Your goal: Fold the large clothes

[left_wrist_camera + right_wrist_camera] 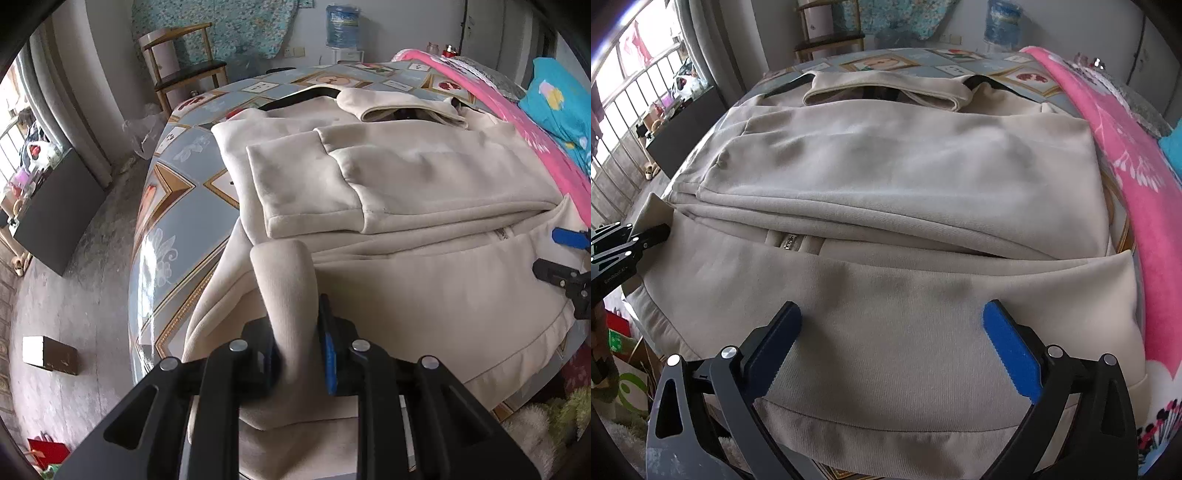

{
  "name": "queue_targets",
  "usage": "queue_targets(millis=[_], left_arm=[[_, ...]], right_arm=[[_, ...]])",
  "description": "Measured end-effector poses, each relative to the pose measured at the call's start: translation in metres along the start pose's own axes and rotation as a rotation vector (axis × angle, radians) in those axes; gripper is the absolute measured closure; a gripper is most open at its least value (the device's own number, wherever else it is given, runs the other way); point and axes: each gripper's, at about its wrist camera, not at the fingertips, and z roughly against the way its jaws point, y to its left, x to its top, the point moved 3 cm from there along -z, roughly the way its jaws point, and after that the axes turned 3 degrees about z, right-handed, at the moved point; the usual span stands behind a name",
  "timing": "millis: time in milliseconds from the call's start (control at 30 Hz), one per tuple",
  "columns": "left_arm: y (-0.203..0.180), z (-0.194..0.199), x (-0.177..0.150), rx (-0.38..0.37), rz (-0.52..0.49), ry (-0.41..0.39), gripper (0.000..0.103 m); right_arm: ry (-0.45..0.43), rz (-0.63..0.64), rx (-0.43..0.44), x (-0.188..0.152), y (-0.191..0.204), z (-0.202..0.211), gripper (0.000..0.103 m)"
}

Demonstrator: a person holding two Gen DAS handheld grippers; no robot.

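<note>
A table (173,206) covered in a grey-blue patterned cloth fills a cluttered room, with a wooden chair (181,62) at its far side and a pink blanket (517,122) along its right edge. In the left wrist view, the beige jacket (406,177) lies spread on the table, sleeves already folded across its chest. The left gripper (297,350) is clamped on a bunched fold of its near-left hem. To fold well, it should probably wait and lift level with the other side. How much cloth sits inside the pinch is hidden by the fingers.

In the right wrist view, the right gripper (892,347) hovers with jaws spread wide over the jacket's near hem, holding nothing. It likely needs to drop onto the hem's right corner and catch all layers. The hem's near edge is cut off behind the gripper frame.
</note>
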Motion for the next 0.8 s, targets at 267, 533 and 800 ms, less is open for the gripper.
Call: queue_targets(millis=[267, 533, 800], left_arm=[[0.0003, -0.0005, 0.0009, 0.002, 0.014, 0.015, 0.084], [0.0015, -0.001, 0.0021, -0.008, 0.023, 0.018, 0.083], [0.0053, -0.0002, 0.0006, -0.033, 0.056, 0.031, 0.084]], right_arm=[[0.017, -0.002, 0.005, -0.0015, -0.0025, 0.0011, 0.007], [0.047, 0.015, 0.004, -0.0018, -0.0012, 0.0008, 0.007], [0.008, 0.014, -0.007, -0.0054, -0.0012, 0.0025, 0.007]])
